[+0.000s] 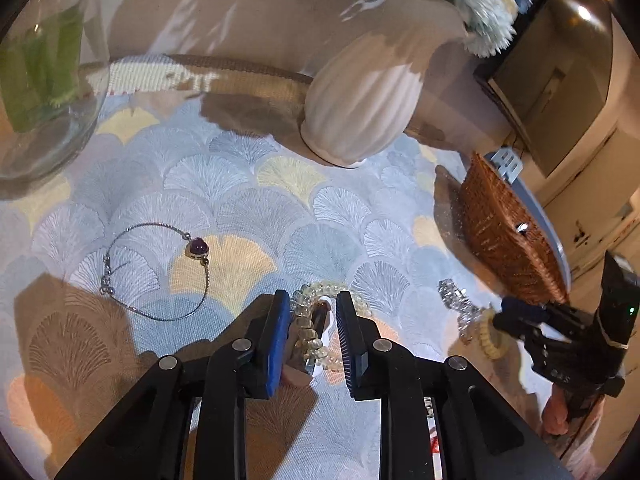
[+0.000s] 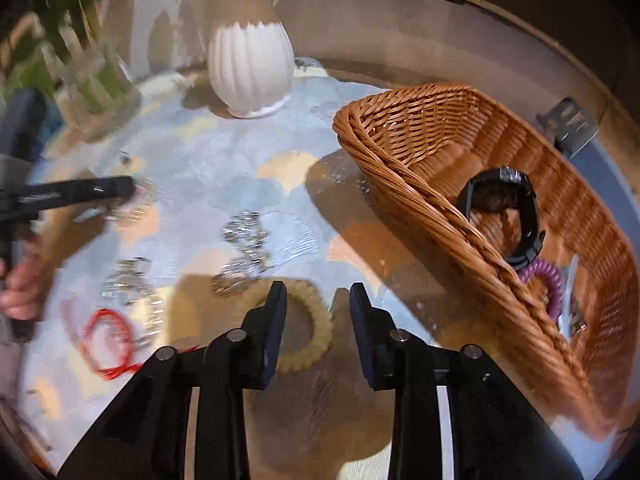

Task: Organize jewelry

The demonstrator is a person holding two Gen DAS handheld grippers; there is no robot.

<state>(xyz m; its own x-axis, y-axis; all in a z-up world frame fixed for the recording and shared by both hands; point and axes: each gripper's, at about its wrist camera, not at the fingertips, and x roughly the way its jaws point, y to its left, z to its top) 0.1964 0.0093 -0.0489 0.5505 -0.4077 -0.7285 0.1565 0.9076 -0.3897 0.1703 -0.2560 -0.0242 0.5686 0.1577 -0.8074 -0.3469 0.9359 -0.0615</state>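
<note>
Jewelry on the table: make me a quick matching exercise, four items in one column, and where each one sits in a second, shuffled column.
Items
1. black watch
2. purple coil bracelet
3. clear bead bracelet
4. silver chain with purple stone

Places
A. between the left gripper's fingers
B. on the cloth, left of the left gripper
C. in the basket, propped up
D. in the basket, just below the watch

Pairs: 1-C, 2-D, 3-A, 4-B
</note>
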